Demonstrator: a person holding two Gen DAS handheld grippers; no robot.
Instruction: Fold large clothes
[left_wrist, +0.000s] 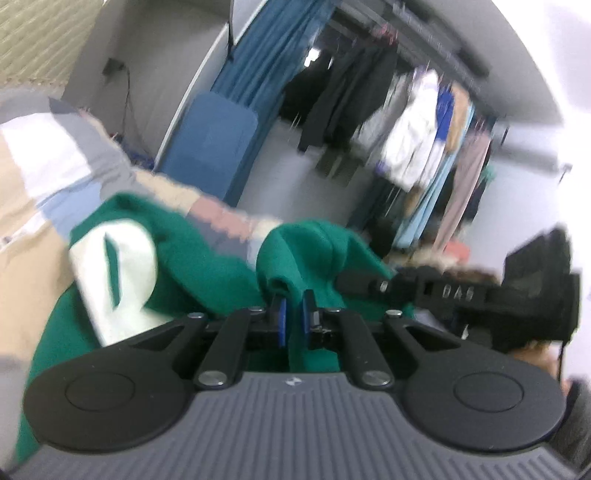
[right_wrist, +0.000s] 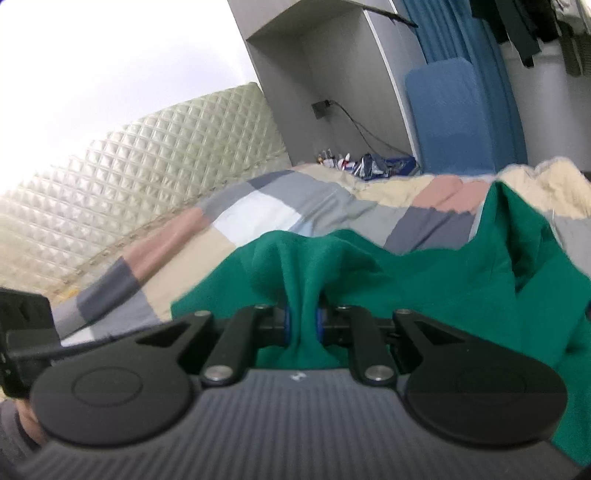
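Left wrist view: the left gripper (left_wrist: 293, 319) is closed on a bunched fold of the green garment (left_wrist: 207, 269), cloth pinched between its blue pads (left_wrist: 281, 320). A large white letter (left_wrist: 114, 273) on the garment appears only here, at left. The right gripper (left_wrist: 458, 295) enters from the right as a black body lying against the same garment. Behind it hangs a rack of clothes (left_wrist: 417, 125), with a blue curtain (left_wrist: 273, 48) at centre; the frame is motion-blurred.

Right wrist view: the right gripper (right_wrist: 303, 325) is likewise clamped on a gathered ridge of the green garment (right_wrist: 424, 280), which spreads rightward over the bed's patchwork quilt (right_wrist: 258, 210). Only this view shows the quilted headboard (right_wrist: 155, 162), and small clutter (right_wrist: 365, 164) beyond the bed. A black part at the left edge may be the other gripper; it cannot be identified.
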